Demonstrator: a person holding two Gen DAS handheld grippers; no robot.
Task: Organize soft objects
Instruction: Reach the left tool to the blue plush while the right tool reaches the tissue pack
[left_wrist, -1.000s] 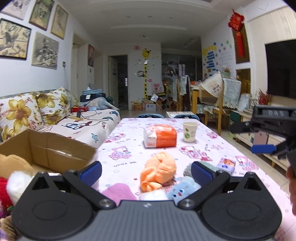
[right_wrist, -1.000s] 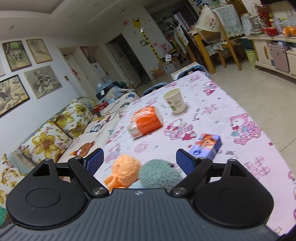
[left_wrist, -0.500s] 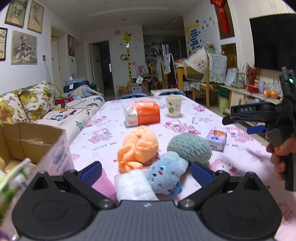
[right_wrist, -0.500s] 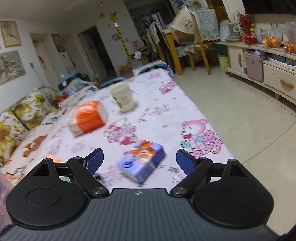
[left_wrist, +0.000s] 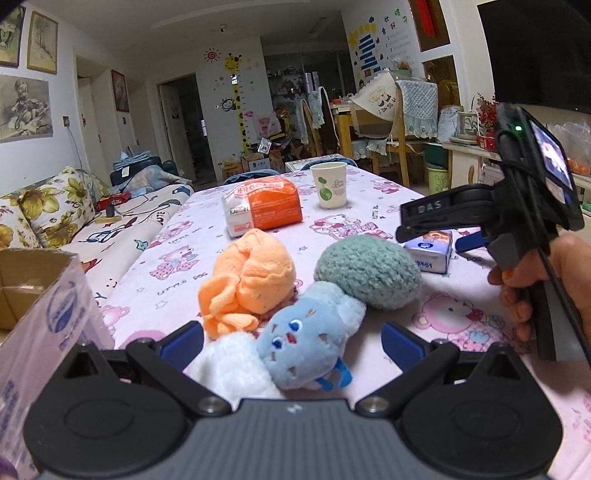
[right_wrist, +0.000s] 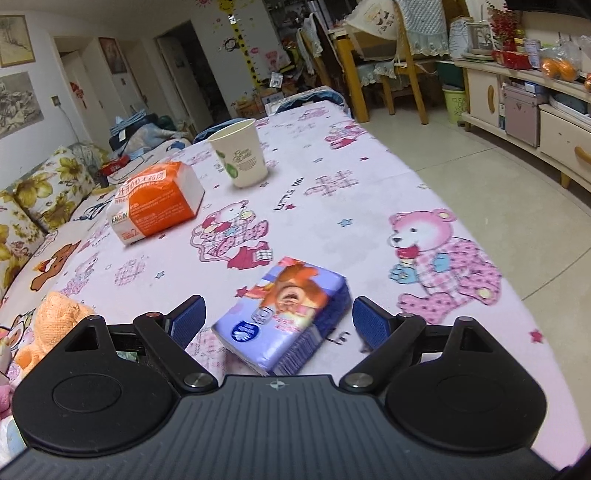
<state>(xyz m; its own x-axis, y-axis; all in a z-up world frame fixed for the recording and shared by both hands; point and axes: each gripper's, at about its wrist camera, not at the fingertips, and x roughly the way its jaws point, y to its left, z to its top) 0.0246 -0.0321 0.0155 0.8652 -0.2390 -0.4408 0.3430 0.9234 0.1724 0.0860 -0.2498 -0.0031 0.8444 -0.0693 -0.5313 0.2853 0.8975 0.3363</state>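
We have swung our left gripper (left_wrist: 291, 338) away from the open brown cardboard box (left_wrist: 22, 291), which now sits at the left edge of its view, and toward the blue plush toy (left_wrist: 306, 332) and white fluffy toy (left_wrist: 229, 365). Our right gripper (right_wrist: 279, 319) has left the round teal knitted toy (left_wrist: 367, 271) and now frames the small purple tissue pack (right_wrist: 288, 314), its fingers wide apart.

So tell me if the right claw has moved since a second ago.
Yes. The right claw has swung right, off the orange plush, and now frames the purple tissue pack; the paper cup has slid left in its view.
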